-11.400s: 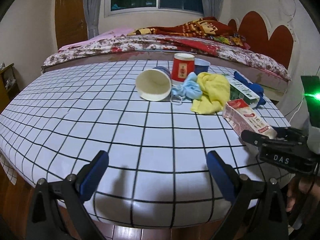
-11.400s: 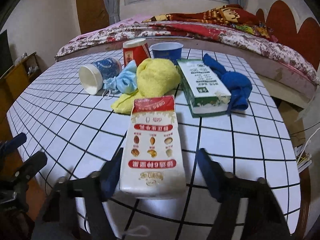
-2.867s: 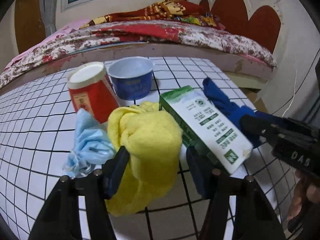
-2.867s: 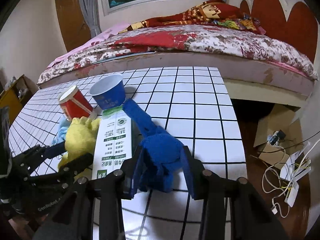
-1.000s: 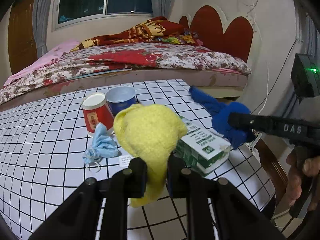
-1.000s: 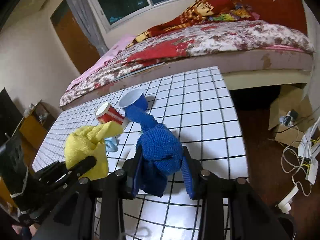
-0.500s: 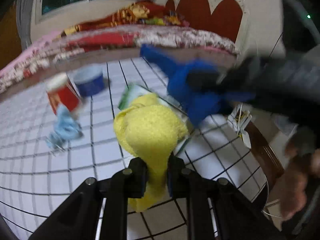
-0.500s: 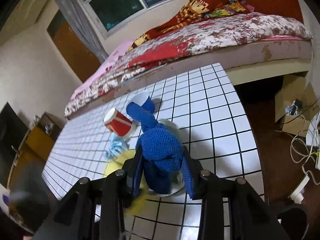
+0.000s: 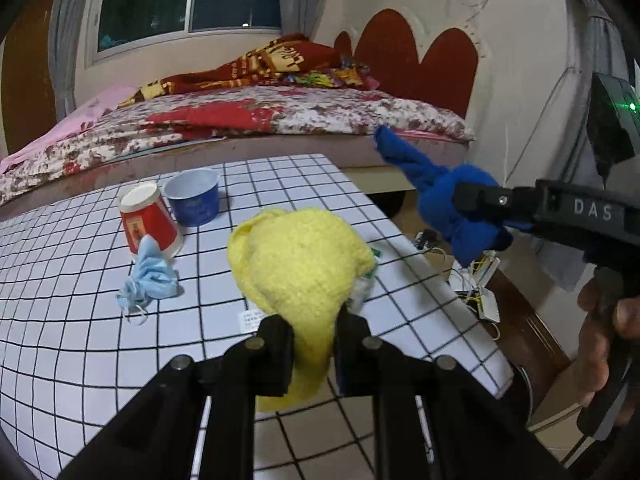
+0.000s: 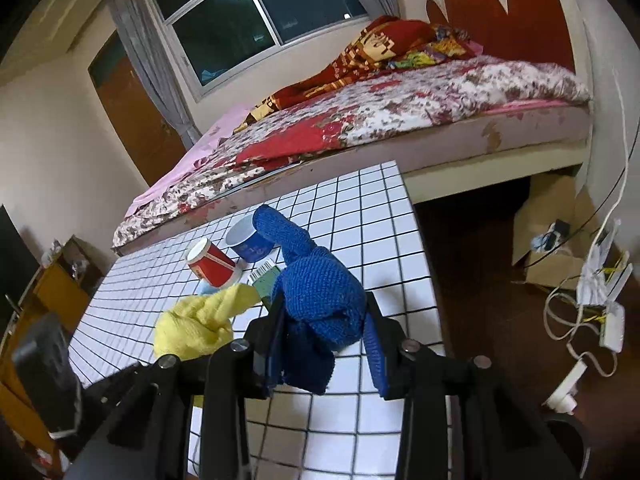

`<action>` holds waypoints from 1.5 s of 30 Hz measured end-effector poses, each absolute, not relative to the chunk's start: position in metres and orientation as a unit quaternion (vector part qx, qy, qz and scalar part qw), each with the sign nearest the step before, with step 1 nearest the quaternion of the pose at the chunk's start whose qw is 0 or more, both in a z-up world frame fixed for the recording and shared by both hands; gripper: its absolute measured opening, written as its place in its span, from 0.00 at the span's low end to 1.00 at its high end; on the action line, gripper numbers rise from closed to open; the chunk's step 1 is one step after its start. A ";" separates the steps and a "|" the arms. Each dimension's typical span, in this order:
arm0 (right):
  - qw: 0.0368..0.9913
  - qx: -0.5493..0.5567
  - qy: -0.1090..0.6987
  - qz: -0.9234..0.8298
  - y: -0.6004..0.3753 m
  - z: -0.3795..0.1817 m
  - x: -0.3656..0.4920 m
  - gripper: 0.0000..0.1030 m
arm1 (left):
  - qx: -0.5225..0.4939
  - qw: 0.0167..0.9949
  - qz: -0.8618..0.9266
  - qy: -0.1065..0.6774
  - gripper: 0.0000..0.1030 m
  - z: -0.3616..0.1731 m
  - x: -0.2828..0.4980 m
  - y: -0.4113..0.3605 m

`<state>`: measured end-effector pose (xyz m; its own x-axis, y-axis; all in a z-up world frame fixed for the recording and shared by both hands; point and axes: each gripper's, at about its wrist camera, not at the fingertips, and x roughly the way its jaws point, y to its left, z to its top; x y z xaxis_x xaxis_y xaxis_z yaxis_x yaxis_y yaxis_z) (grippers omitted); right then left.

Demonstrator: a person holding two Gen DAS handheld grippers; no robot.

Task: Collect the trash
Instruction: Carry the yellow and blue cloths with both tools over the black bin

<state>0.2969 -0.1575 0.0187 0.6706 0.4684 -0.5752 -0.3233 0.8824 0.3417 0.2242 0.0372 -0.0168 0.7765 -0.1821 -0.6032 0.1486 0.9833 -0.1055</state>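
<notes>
My left gripper (image 9: 314, 336) is shut on a yellow cloth (image 9: 300, 264) and holds it above the checked table (image 9: 72, 352). My right gripper (image 10: 324, 332) is shut on a blue cloth (image 10: 320, 292), also lifted; it shows in the left wrist view (image 9: 452, 204) off the table's right edge. On the table stand a red paper cup (image 9: 148, 220) and a blue cup (image 9: 194, 198), with a crumpled light-blue face mask (image 9: 150, 276) in front. A green carton (image 10: 264, 282) lies mostly hidden behind the cloths.
A bed (image 9: 240, 120) with a floral cover runs behind the table. On the floor to the right lie a cardboard box (image 10: 548, 240) and a power strip with cables (image 10: 600, 308). A wooden cabinet (image 10: 52, 284) stands at the left.
Both cloths have been lifted off the table. In the last half second the blue cloth swung right, away from the yellow one, and the left view steadied.
</notes>
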 end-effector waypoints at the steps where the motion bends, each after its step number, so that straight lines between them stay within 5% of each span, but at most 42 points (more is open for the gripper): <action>1: 0.909 0.103 0.340 0.217 -0.161 0.020 0.293 0.36 | -0.027 0.943 -0.089 0.321 0.16 -0.016 0.221 0.035; 45: 0.953 0.080 0.286 0.061 -0.334 -0.019 0.128 0.36 | 0.029 0.928 -0.212 0.306 0.16 -0.024 0.137 -0.122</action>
